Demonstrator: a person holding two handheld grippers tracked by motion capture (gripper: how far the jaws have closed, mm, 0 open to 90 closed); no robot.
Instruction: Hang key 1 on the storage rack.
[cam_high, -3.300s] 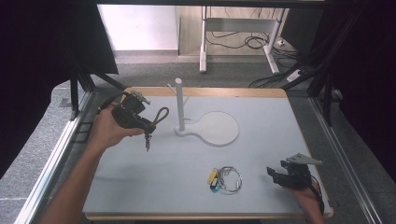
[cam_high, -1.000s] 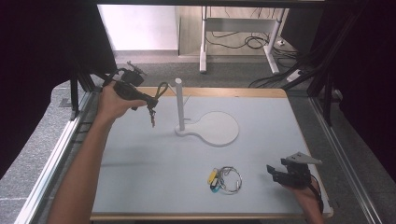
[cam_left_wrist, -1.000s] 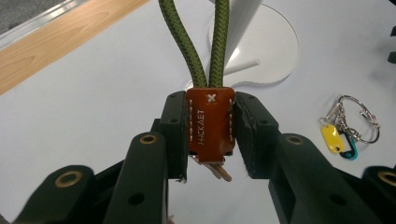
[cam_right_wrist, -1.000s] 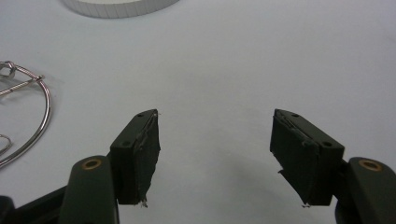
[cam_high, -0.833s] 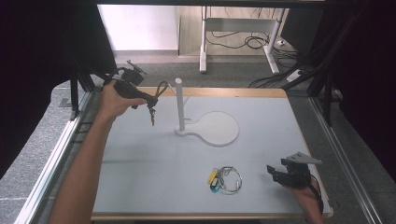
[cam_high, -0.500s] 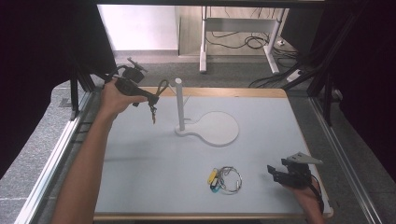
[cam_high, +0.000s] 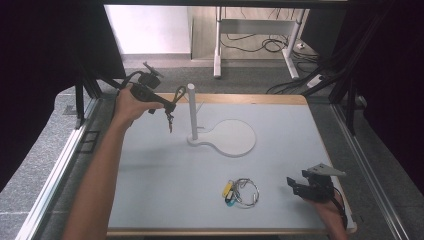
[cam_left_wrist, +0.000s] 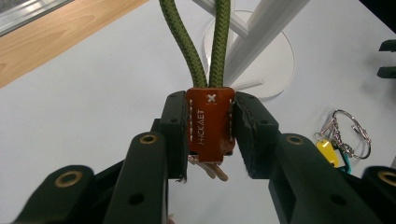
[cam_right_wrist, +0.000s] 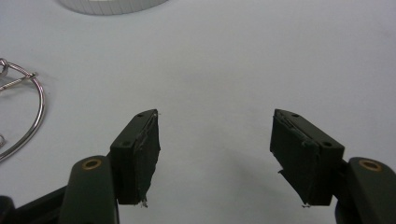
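Tongs on the left (cam_left_wrist: 208, 140) pinch the brown leather tab of a green rope-loop keychain (cam_left_wrist: 209, 122), held in the air just beside the white upright post of the stand (cam_high: 191, 111). Right tongs (cam_right_wrist: 215, 158) rest spread wide on the pale table (cam_high: 165, 170), near a metal key ring with yellow and teal tags (cam_high: 239, 192).

Woven cord, stitched leather, matt plastic

The green cord loop (cam_left_wrist: 208, 42) is braided cloth; its orange tab (cam_left_wrist: 210, 123) looks like smooth stitched leather. The key ring (cam_right_wrist: 23, 112) at nine o'clock is glossy metal; the table (cam_high: 280, 165) is matt.

Left arm raised and stretched forward, right arm held low
Black left gripper (cam_high: 167, 104) has its jaws clamped; black right gripper (cam_high: 294, 186) has its jaws spread wide.
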